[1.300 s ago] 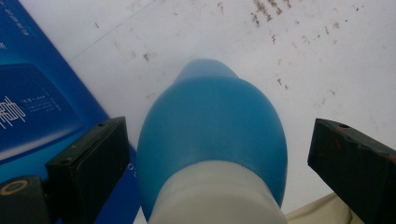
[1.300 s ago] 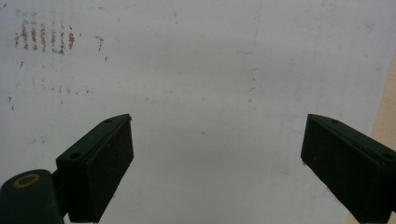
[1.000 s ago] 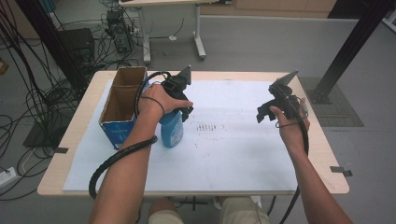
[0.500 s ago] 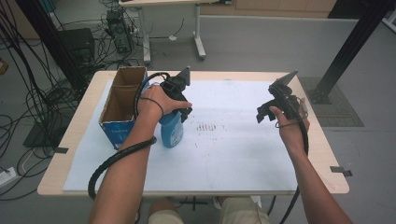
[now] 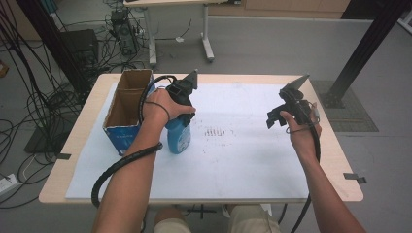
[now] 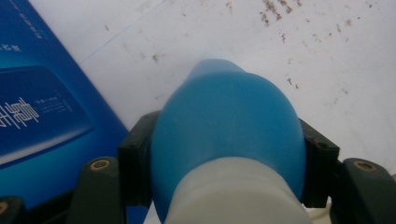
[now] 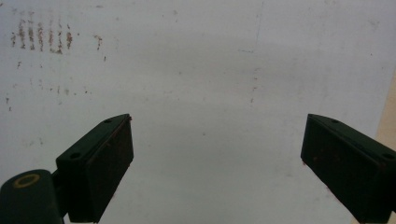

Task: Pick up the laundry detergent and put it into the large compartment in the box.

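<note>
We have the blue bottle (image 5: 179,137) standing upright on the white sheet (image 5: 233,160) that covers the table (image 5: 77,145), just beside the blue cardboard box (image 5: 125,114), and our left gripper (image 5: 180,104) has come down over its top. In the left gripper view the two black jaws sit tight against either side of the bottle's (image 6: 224,135) rounded blue shoulder, just above the white band at its neck, so we judge the grasp made. We cannot tell from these pictures whether the base rests on the sheet or has just cleared it, since our left hand (image 5: 163,107) and the gripper body cover the upper half from above. Our right gripper (image 5: 282,114) hangs in the air over the right part of the sheet, well apart from the bottle, its jaws spread wide with nothing between them; its own view looks down between them onto bare white sheet (image 7: 210,93) with a patch of small brown specks (image 7: 42,35). What seems done is the reach and the grip; what seems left is moving the bottle, perhaps into the open box, though that is our guess. The box's floor is in shadow, the bottle's cap is hidden, and the print on the label is too small to read.
</note>
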A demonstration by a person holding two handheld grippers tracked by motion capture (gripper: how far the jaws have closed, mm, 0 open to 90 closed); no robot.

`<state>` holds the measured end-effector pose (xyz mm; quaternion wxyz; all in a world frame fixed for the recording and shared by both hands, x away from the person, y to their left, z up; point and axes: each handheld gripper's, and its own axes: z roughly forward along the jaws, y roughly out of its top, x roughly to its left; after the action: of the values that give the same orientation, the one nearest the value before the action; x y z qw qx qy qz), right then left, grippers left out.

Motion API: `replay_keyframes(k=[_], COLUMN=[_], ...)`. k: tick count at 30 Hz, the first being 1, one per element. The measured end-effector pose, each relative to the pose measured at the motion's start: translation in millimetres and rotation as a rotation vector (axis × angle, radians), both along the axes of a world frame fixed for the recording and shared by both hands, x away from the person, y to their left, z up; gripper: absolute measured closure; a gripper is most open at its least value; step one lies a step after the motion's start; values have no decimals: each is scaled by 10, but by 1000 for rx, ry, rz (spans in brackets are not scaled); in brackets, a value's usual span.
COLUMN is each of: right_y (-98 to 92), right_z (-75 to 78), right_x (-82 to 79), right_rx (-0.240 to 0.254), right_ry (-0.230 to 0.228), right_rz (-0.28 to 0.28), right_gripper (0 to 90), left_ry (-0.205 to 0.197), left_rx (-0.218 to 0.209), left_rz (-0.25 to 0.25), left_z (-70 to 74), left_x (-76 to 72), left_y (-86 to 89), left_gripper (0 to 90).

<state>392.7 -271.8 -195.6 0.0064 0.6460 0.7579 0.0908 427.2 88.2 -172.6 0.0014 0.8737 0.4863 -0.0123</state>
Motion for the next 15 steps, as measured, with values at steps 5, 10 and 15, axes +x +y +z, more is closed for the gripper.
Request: replay_keyframes(k=[5,10,15], right_y=[0,2,7], right_z=[0,6,9], right_x=[0,-1,4], right_rx=[1,2,2], right_ry=[-1,0,2], right_rz=[1,-4,-6], right_gripper=[92,92,93], left_ry=[-1,-4,-6], left_rx=[7,3,1], left_rz=[0,0,2], left_z=[2,1,1], left_x=[1,-7,-11], left_y=[-13,-5,-1], left_gripper=[375,376,376])
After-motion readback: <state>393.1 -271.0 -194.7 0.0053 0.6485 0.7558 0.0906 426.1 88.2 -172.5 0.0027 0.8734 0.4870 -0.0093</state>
